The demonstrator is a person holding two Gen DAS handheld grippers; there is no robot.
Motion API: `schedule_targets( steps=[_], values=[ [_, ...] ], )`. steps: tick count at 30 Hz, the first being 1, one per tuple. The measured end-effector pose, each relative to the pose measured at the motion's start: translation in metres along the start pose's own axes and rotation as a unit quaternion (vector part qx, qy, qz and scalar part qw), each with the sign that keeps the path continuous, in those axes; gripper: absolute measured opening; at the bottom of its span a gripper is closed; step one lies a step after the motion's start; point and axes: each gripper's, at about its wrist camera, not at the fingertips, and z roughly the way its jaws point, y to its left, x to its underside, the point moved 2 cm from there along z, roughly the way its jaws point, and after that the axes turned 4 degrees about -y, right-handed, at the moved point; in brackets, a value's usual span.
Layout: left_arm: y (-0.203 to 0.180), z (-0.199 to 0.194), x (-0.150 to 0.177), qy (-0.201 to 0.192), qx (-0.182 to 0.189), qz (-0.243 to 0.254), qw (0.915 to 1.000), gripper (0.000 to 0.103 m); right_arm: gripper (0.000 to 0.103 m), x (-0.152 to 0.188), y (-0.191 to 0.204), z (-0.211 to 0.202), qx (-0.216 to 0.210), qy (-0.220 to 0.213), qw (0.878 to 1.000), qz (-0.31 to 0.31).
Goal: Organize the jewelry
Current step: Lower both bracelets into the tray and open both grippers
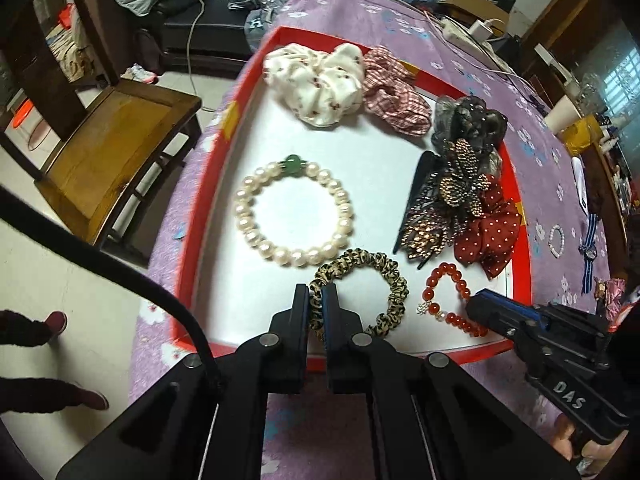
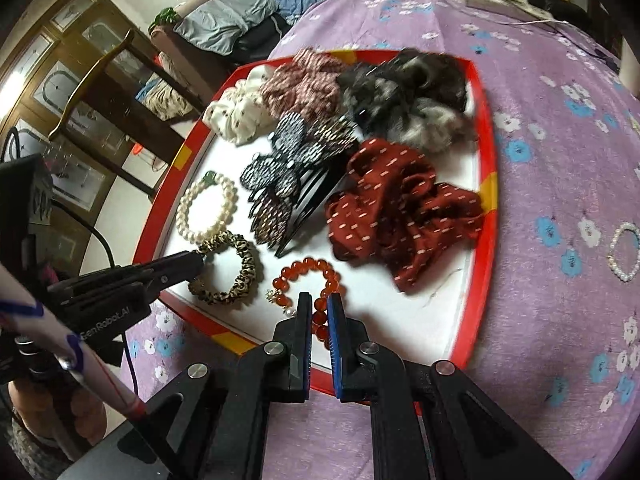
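Left gripper [image 1: 319,300] and right gripper [image 2: 320,306] point steeply downward, fingers [image 1: 300,308] nearly closed.

A wooden chair [image 1: 116,152] stands on pale floor tiles [image 1: 60,280] beside the purple-clothed table [image 1: 540,168].

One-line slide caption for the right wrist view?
Right gripper shut on the red bead bracelet in the red-rimmed tray, left gripper gripping the leopard scrunchie alongside.

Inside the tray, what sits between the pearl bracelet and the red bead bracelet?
The leopard-print scrunchie lies between the pearl bracelet and the red bead bracelet, pinched by the left gripper. Clearest in the left wrist view.
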Motion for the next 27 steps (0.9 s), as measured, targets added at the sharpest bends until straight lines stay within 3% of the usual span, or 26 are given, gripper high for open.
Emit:
schedule_targets(
  steps=[2,4,7,12,16,23,27],
  values=[
    [0.003,-0.008,0.001,-0.008,-0.001,-0.003,1.0,0.016,0.01,0.001,0.005,0.003,-0.004,0.004,1.0,-0.003],
    [0.004,-0.018,0.001,-0.021,-0.003,-0.005,0.9998,0.032,0.012,0.0,0.007,0.004,-0.005,0.002,1.0,-0.003],
    [0.005,-0.032,0.001,-0.039,-0.012,-0.002,0.9992,0.033,0.025,0.0,0.007,-0.004,0.004,-0.006,1.0,-0.001],
    [0.003,-0.052,0.001,-0.066,-0.038,0.0,0.9971,0.033,0.03,0.005,0.016,-0.035,0.023,-0.036,0.999,-0.024],
    [-0.003,-0.077,0.004,-0.1,-0.083,0.001,0.9915,0.033,0.047,0.025,0.023,-0.073,0.034,-0.066,0.996,-0.048],
    [-0.036,-0.126,0.028,-0.153,-0.165,0.006,0.9744,0.041,0.047,0.071,0.034,-0.11,0.029,-0.067,0.992,-0.099],
    [-0.066,-0.145,0.045,-0.177,-0.192,0.016,0.9652,0.054,0.053,0.095,0.035,-0.142,0.062,-0.108,0.98,-0.156]
  ],
)
